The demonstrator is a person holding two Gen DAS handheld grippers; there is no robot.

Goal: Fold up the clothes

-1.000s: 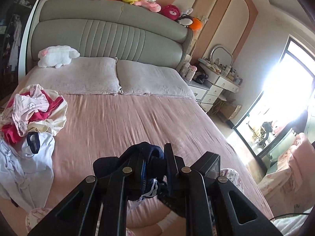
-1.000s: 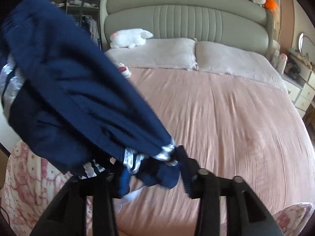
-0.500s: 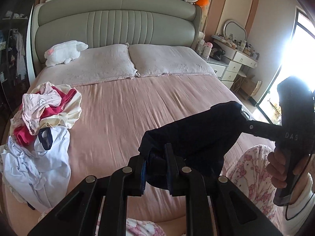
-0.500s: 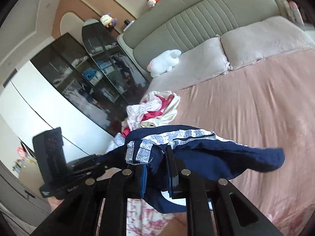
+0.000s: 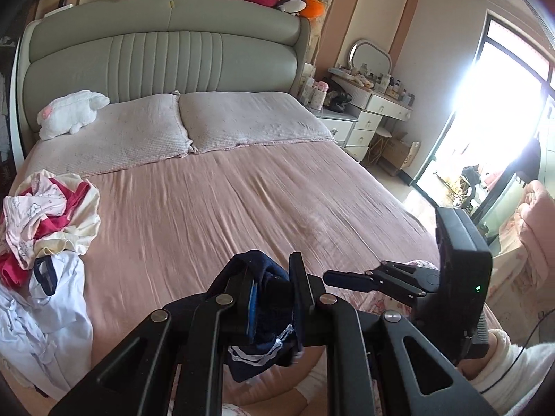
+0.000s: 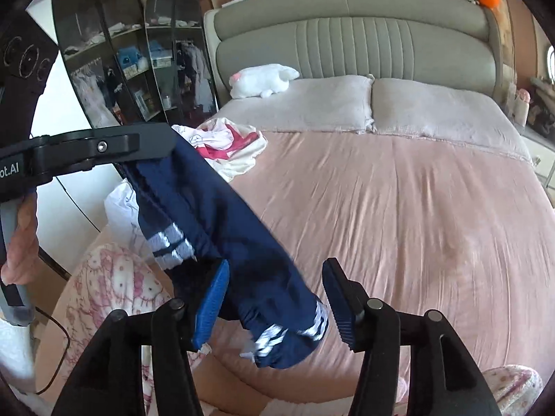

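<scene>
A navy garment with white stripes [image 6: 222, 228] hangs in the air over the near edge of the pink bed [image 6: 399, 208]. My left gripper [image 5: 270, 298] is shut on one bunched end of it [image 5: 267, 312]; that gripper also shows at the upper left of the right wrist view [image 6: 152, 142]. The garment droops from there down between the fingers of my right gripper [image 6: 275, 298], which is open and not clamping it. The right gripper shows at the right of the left wrist view [image 5: 333, 277].
A pile of pink, red, cream and white clothes [image 5: 41, 242] lies at the bed's left edge. Two pillows [image 5: 242, 121] and a white plush [image 5: 69, 114] lie by the grey headboard. A dresser [image 5: 374, 111] stands right; a dark wardrobe [image 6: 138, 69] stands left.
My right gripper has opened and let go of the garment's striped end, which now hangs loose between its fingers. The left gripper still holds the other end, bunched closer to it.
</scene>
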